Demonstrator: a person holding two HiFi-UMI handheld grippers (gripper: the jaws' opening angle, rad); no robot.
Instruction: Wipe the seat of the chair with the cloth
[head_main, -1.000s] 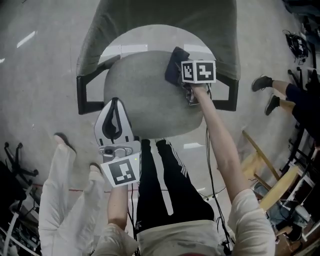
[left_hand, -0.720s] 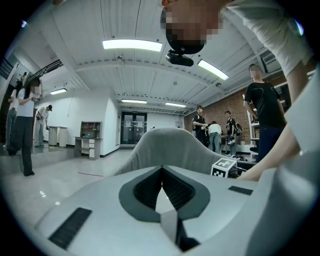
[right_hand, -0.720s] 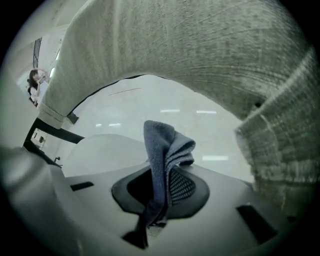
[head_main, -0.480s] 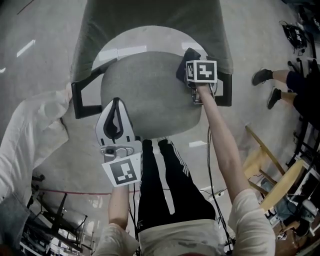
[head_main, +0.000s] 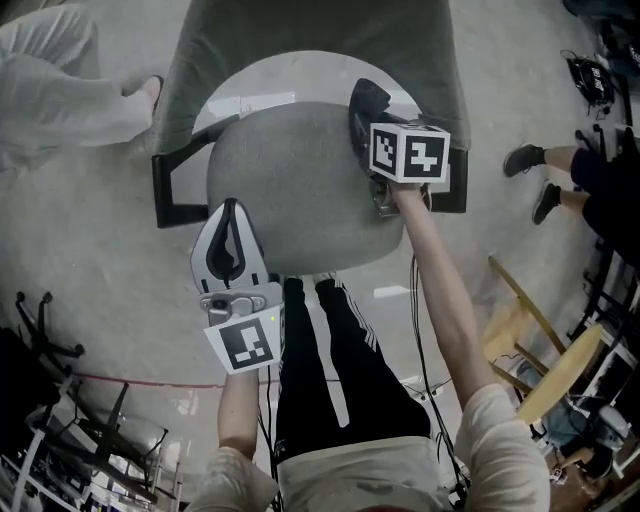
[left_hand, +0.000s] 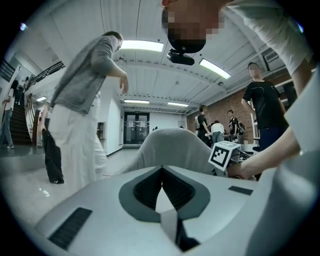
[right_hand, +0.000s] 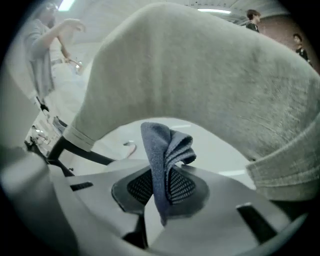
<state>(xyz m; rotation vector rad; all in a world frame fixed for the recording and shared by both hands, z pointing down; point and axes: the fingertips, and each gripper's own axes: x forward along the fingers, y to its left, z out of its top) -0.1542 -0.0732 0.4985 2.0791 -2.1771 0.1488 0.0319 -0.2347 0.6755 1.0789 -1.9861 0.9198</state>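
Observation:
The chair's round grey seat (head_main: 300, 195) fills the middle of the head view, with its grey back (head_main: 310, 40) beyond. My right gripper (head_main: 376, 135) is at the seat's back right edge, shut on a dark blue cloth (head_main: 361, 106). In the right gripper view the cloth (right_hand: 167, 160) stands bunched up between the jaws, with the chair back (right_hand: 210, 75) close ahead. My left gripper (head_main: 231, 215) hovers over the seat's front left edge, shut and holding nothing. The left gripper view shows its jaws closed together and the chair back (left_hand: 170, 147) ahead.
Black armrests (head_main: 175, 195) (head_main: 456, 190) flank the seat. A person in white (head_main: 60, 60) stands at the upper left, close to the chair. Another person's feet (head_main: 525, 162) are at the right. A wooden frame (head_main: 540, 345) stands lower right, and wheeled stands (head_main: 40, 345) lower left.
My right gripper with the cloth shifted slightly right and back along the seat's rear edge. The person in white walked from lower left to upper left. My left gripper stayed put.

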